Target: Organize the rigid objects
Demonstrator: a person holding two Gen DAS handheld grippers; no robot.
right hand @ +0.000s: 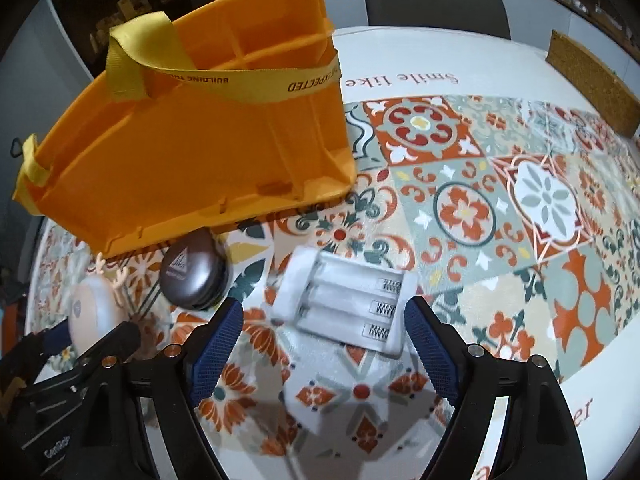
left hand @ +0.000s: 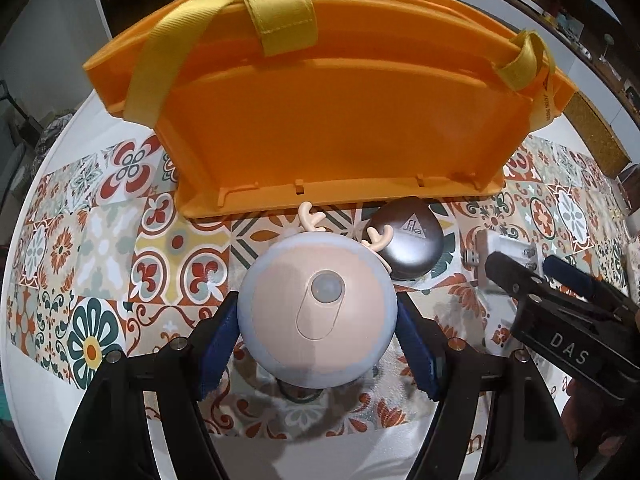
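Observation:
My left gripper (left hand: 317,334) is shut on a round white and peach night light with small antlers (left hand: 318,312), its blue pads pressed on both sides; the light also shows in the right wrist view (right hand: 94,314). A grey Sika case (left hand: 412,240) lies just behind it, also in the right wrist view (right hand: 192,274). An orange organizer bin with yellow straps (left hand: 320,120) stands behind, dividers visible in the right wrist view (right hand: 192,132). My right gripper (right hand: 324,336) is open around a white battery holder (right hand: 344,304) on the table, not touching it.
The table has a patterned tile cloth (right hand: 520,220) with white border. A cork mat (right hand: 592,84) lies at the far right edge and a grey chair (right hand: 436,0) stands beyond the table. The right gripper (left hand: 560,312) shows right of the night light.

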